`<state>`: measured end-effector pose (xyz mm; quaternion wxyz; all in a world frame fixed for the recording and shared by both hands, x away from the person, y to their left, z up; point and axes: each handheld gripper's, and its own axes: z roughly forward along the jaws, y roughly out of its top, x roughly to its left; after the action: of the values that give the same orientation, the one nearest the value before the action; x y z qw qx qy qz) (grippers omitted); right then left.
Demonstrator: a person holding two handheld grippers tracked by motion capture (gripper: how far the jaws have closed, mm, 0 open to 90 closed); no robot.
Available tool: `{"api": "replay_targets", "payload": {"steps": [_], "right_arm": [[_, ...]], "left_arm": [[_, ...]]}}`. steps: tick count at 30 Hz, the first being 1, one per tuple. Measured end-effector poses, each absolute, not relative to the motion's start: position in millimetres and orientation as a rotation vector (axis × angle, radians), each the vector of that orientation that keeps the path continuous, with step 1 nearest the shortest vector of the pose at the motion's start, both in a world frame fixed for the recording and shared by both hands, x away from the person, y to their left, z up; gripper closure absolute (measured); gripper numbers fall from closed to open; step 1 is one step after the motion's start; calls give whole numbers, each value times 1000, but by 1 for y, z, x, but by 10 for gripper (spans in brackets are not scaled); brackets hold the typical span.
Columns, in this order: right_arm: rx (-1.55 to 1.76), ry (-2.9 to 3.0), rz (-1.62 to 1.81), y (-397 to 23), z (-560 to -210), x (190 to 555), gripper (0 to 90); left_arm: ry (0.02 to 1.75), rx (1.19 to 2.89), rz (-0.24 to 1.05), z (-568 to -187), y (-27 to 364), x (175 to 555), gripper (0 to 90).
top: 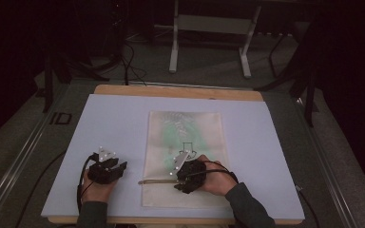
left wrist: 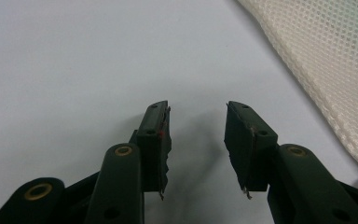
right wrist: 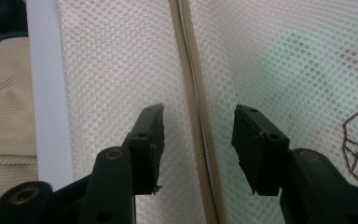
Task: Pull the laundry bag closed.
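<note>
— Where was the mesh bag (top: 185, 137) at that moment?

— It lay flat on the pale sheet (top: 114, 123) that covered the desk (top: 178, 91), a little right of the middle, its long side running away from the person. Something green showed faintly through the netting in its upper half, with a dark line drawing below that.

— And the zipper?

— A tan zipper strip (top: 154, 181) ran across the bag near its lower end. In the right gripper view it (right wrist: 196, 116) passed straight up between the two black jaws.

— So were the right tongs (top: 186, 176) gripping it?

— No. In the right gripper view the right tongs (right wrist: 197, 122) were spread, one jaw on each side of the strip, over the white mesh (right wrist: 121, 70). I could not tell whether the jaw tips touched the netting.

— What about the other hand?

— The left tongs (top: 109, 170) sat on the pale sheet just beside the bag's left edge, apart from it. In the left gripper view the left tongs (left wrist: 197, 114) were spread too, with bare sheet between the jaws and the bag's mesh corner (left wrist: 326, 65) off to the upper right.

— Were they holding anything?

— Nothing lay between either pair of jaws.
</note>
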<state>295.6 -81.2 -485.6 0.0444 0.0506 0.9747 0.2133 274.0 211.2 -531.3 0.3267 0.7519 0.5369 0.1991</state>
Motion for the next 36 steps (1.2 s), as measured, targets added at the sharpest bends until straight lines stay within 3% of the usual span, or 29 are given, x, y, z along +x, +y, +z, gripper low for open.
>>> {"api": "replay_targets", "payload": {"steps": [36], "right_arm": [[58, 2997, 627, -39, -487, 302, 587]], "left_arm": [[1409, 1965, 517, -531, 212, 274, 594]]}}
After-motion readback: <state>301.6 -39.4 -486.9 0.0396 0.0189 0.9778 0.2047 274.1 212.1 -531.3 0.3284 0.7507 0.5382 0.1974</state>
